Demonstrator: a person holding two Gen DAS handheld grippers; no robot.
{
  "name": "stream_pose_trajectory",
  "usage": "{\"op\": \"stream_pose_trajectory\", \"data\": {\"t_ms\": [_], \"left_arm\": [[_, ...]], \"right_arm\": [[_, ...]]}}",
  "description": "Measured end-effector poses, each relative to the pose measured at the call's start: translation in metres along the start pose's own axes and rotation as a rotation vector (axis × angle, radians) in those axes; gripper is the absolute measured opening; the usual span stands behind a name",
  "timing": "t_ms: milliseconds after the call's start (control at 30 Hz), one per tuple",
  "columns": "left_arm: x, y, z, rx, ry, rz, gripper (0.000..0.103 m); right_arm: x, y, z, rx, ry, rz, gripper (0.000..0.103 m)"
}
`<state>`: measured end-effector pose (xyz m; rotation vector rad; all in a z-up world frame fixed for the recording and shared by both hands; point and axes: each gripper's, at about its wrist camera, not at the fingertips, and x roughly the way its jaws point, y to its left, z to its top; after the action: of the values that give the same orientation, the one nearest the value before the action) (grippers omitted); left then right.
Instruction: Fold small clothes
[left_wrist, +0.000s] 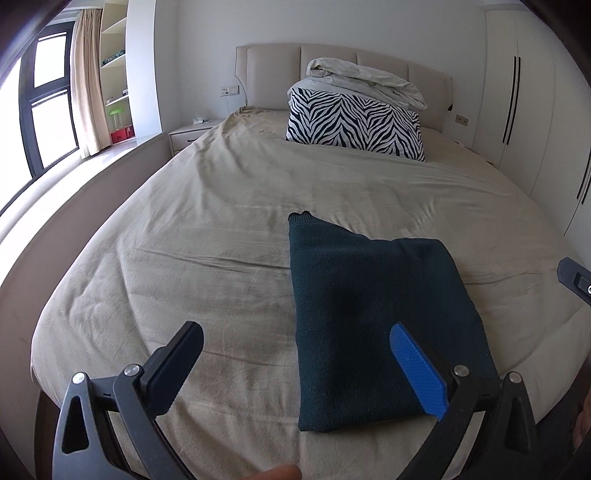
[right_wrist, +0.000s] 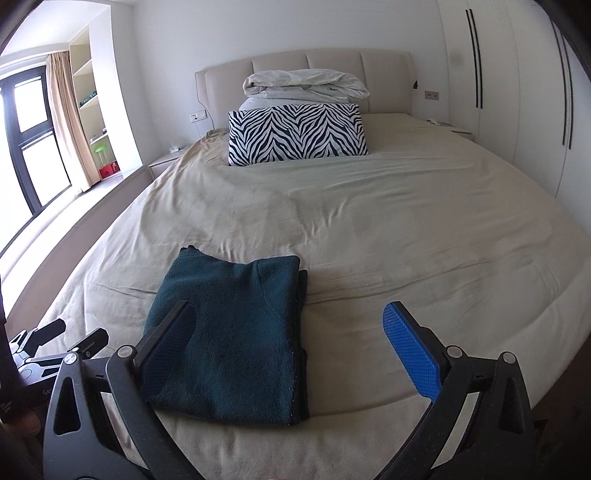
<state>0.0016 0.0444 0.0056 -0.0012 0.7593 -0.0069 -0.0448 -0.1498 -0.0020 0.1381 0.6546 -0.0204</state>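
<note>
From your left wrist, a beige bed (left_wrist: 221, 229) fills the room, a window (left_wrist: 44, 99) at left, a zebra pillow (left_wrist: 354, 125) by the headboard. Your left gripper (left_wrist: 295, 354) is spread, empty, above the folded sweater (left_wrist: 369, 314).

From your right wrist, your right gripper (right_wrist: 291, 332) gapes empty; the sweater (right_wrist: 236, 332) lies near the bed's (right_wrist: 406, 221) foot edge, wardrobe (right_wrist: 517, 92) at right.

Bed lying mostly open around the folded garment

Bare sheet (right_wrist: 388, 229) is stretching far and right; the folded sweater (right_wrist: 229, 339) is sitting near left, the zebra pillow (right_wrist: 295, 133) blocking only the far end
</note>
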Motion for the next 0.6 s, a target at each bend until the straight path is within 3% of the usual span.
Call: {"op": "stream_pose_trajectory", "data": {"t_ms": [600], "left_arm": [[0.031,0.005,-0.020,-0.011,0.094,0.019,0.103]], "right_arm": [[0.061,0.024,-0.037,-0.068,0.160,-0.059,0.103]]}}
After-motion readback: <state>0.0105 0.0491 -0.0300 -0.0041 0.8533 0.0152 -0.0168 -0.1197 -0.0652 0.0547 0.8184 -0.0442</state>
